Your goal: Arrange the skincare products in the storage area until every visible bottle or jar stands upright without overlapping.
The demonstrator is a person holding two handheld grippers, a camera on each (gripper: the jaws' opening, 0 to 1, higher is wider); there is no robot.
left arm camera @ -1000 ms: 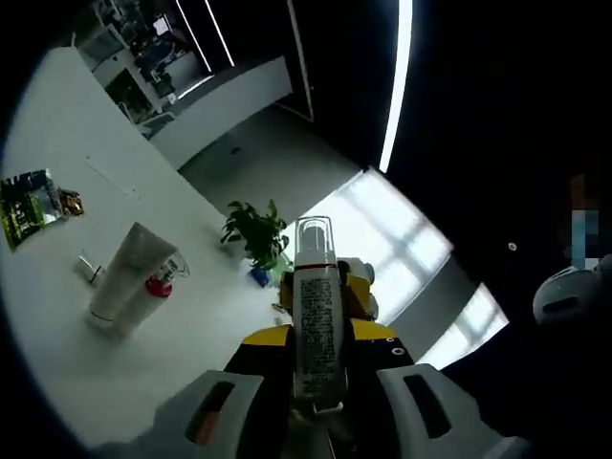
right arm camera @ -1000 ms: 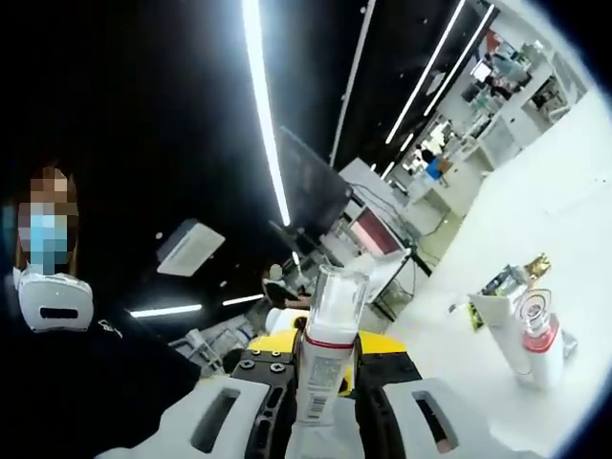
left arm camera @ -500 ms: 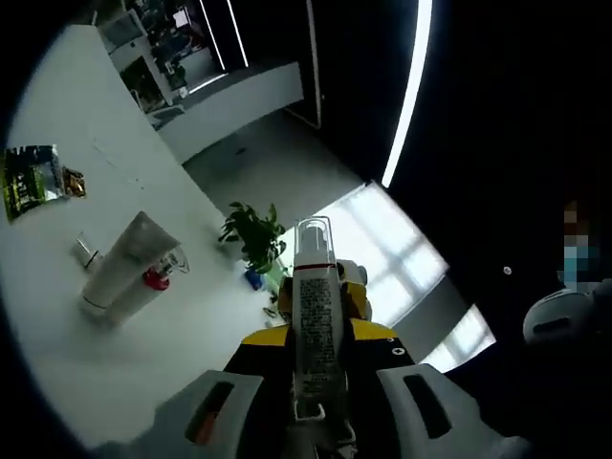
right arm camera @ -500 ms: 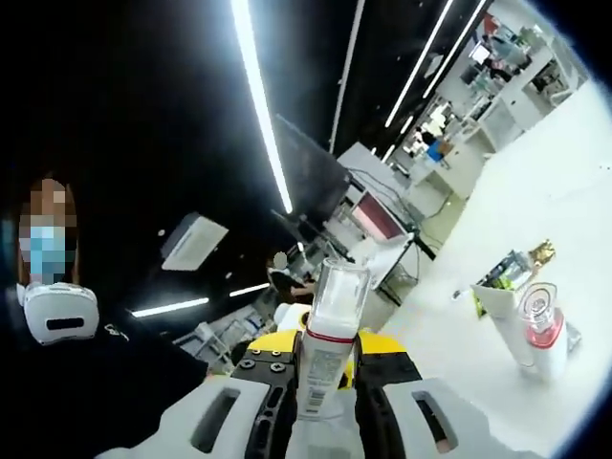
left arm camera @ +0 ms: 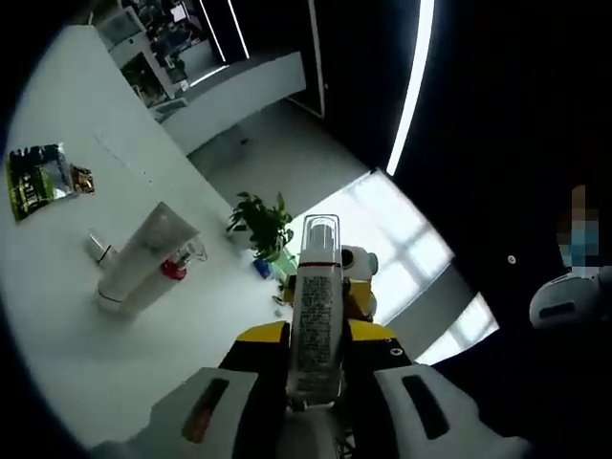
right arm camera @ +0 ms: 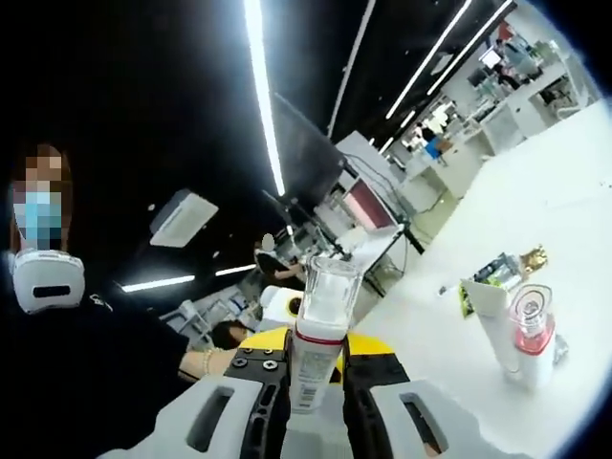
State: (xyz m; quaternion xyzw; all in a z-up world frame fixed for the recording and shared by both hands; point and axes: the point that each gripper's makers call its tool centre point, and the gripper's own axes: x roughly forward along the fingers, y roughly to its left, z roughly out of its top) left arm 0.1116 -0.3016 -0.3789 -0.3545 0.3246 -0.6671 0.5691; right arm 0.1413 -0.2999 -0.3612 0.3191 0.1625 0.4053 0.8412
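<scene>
A white pump bottle [left arm camera: 316,320] with a printed label, a red band and a clear cap is held up in the air, well off the white table [left arm camera: 76,335]. My left gripper [left arm camera: 314,373] is shut on its lower body. In the right gripper view the same bottle [right arm camera: 316,344] rises between the jaws of my right gripper [right arm camera: 308,387], which is also shut on it. Beyond the bottle in each view sits the yellow and black body of the other gripper [left arm camera: 361,304]. A white tube [left arm camera: 143,260] and a small red-collared bottle [left arm camera: 174,271] stand together on the table.
A green packet [left arm camera: 38,177] lies on the table past the tube, also seen as the green packet [right arm camera: 502,271]. A potted plant [left arm camera: 260,227] stands by the table's far edge. A person wearing a white headset [right arm camera: 43,277] is close on the left.
Both views have shifted and tilted slightly with the hands. The bottle stays held between both grippers, and the tube and red-collared bottle stay in place on the table.
</scene>
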